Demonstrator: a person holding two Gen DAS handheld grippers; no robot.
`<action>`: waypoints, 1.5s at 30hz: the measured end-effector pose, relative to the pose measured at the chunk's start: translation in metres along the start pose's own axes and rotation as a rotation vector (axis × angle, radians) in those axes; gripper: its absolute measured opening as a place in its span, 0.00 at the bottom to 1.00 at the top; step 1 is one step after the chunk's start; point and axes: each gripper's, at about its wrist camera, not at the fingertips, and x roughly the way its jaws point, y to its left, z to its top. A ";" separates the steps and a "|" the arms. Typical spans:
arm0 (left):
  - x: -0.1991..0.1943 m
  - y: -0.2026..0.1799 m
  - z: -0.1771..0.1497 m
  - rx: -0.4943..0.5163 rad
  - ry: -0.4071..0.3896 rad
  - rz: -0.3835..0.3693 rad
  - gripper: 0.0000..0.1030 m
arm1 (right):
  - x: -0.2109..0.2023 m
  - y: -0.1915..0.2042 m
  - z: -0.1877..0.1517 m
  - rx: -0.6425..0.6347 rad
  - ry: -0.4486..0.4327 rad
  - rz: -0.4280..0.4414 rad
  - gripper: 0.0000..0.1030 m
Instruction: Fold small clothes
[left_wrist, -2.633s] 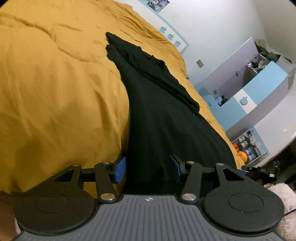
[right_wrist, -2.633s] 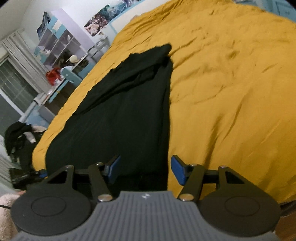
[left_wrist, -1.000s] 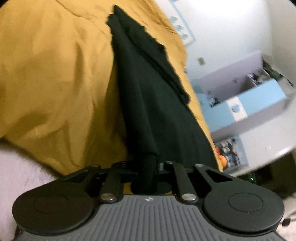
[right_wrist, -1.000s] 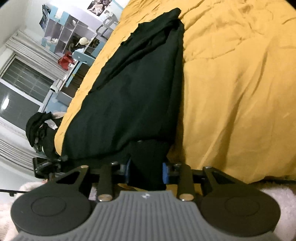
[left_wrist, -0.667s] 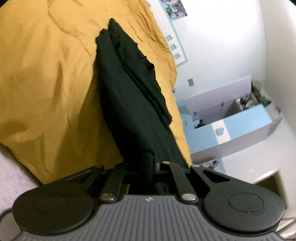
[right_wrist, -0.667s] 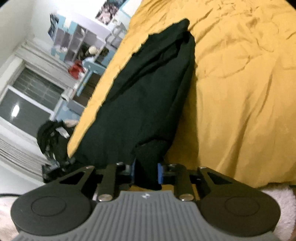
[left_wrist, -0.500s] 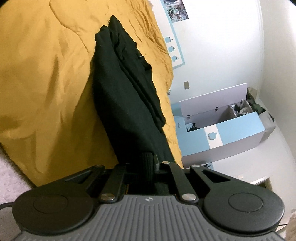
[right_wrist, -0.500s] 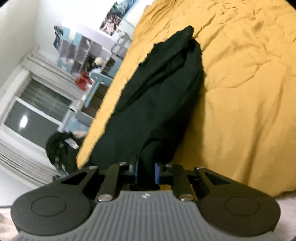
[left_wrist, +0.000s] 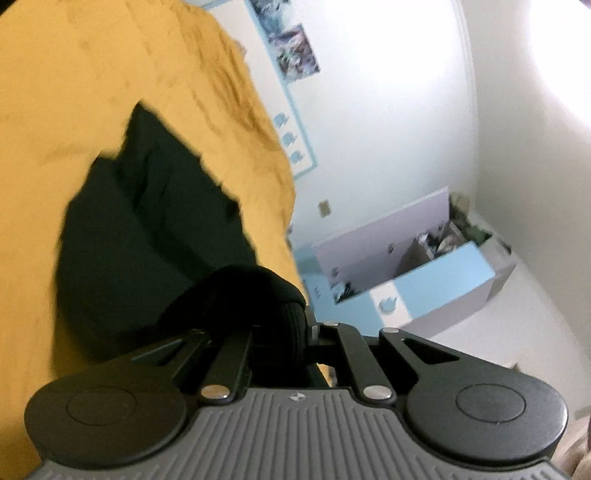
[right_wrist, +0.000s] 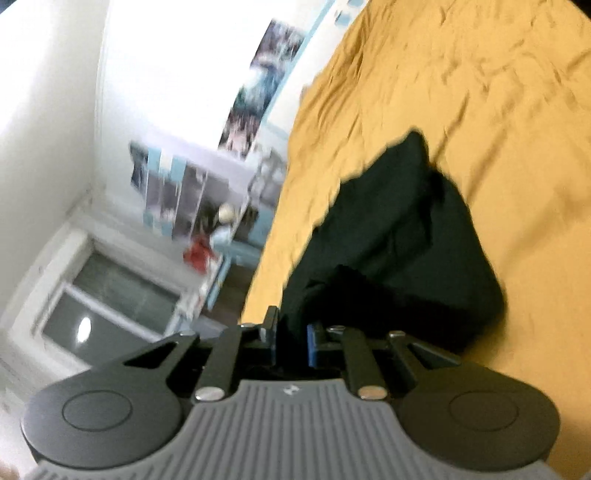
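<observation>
Your left gripper (left_wrist: 295, 332) is clamped on the near hem of the black garment (left_wrist: 147, 240), and your right gripper (right_wrist: 291, 343) has just been closing on the other near corner – black cloth sits between its blue pads (right_wrist: 314, 345). In the left wrist view the garment runs from the jaws toward 11 o'clock over the yellow bedcover (left_wrist: 92, 74); in the right wrist view it runs toward 1 o'clock. The far end lies on the cover, while the near part is bunched and raised at both grippers.

I judge that you are carrying the near edge over to the far edge. Keep both corners at the same height and the hem stretched between them, so the fold line comes straight, and release only when the edges meet.

The cloth looks thin, soft and matte – it will sag and crease easily. The bedcover is wrinkled and padded, so it may drag on the cloth.
</observation>
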 end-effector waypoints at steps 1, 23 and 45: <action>0.009 0.002 0.013 -0.001 -0.016 -0.009 0.06 | 0.010 -0.002 0.012 0.012 -0.022 -0.004 0.09; 0.184 0.162 0.196 -0.222 0.059 0.327 0.15 | 0.297 -0.101 0.176 0.103 -0.060 -0.330 0.19; 0.279 0.074 0.123 0.313 0.323 0.440 0.48 | 0.381 -0.035 0.117 -0.384 0.211 -0.330 0.58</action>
